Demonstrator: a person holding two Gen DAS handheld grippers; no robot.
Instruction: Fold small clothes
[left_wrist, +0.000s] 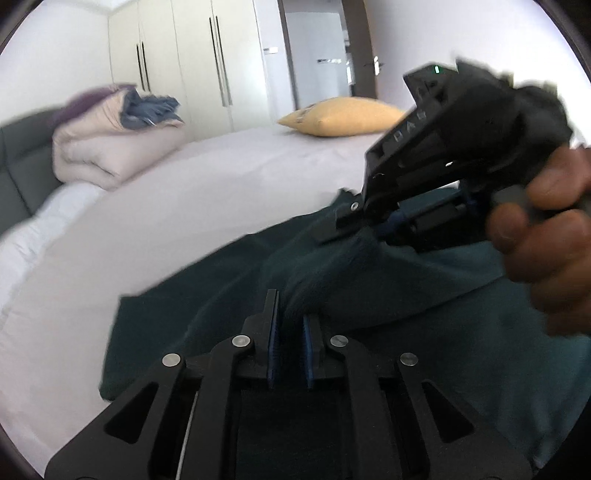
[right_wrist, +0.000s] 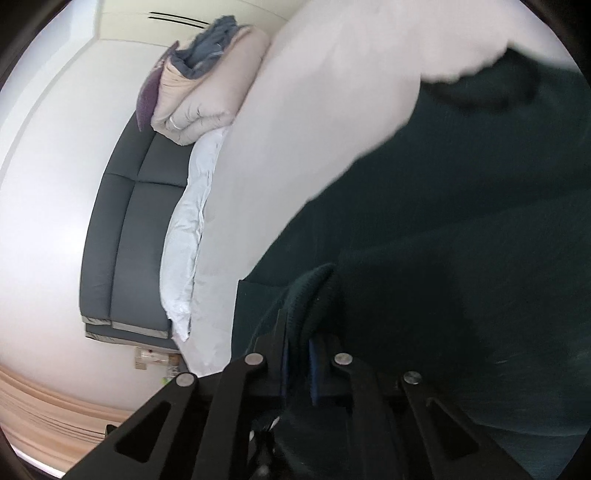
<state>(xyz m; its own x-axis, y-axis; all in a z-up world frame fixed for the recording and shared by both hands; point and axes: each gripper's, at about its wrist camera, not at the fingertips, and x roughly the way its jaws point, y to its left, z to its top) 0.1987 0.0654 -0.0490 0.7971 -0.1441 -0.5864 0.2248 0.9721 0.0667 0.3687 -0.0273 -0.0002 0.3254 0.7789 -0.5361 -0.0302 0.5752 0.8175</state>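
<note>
A bedroom is shown, with cream wardrobe doors (left_wrist: 192, 62) along the far wall and an open doorway (left_wrist: 317, 55) beside them. Most of the view is filled by a bed (left_wrist: 207, 206) covered with a pale sheet. A grey padded headboard (right_wrist: 122, 229) is seen at one end. A folded beige duvet (left_wrist: 96, 151) is stacked near the headboard, with a crumpled blue-grey cloth (left_wrist: 151, 110) on top of it. A yellow pillow (left_wrist: 343, 116) lies at the far edge of the bed. No containers are seen.

A dark green garment (left_wrist: 207, 299) is spread on the near part of the bed, partly lifted. A fold of it is pinched between the nearly closed blue pads of the left tool (left_wrist: 291, 325). Another bunched edge is clamped by the right tool (right_wrist: 297, 332), which is held in a hand (left_wrist: 546, 236) above the cloth.
</note>
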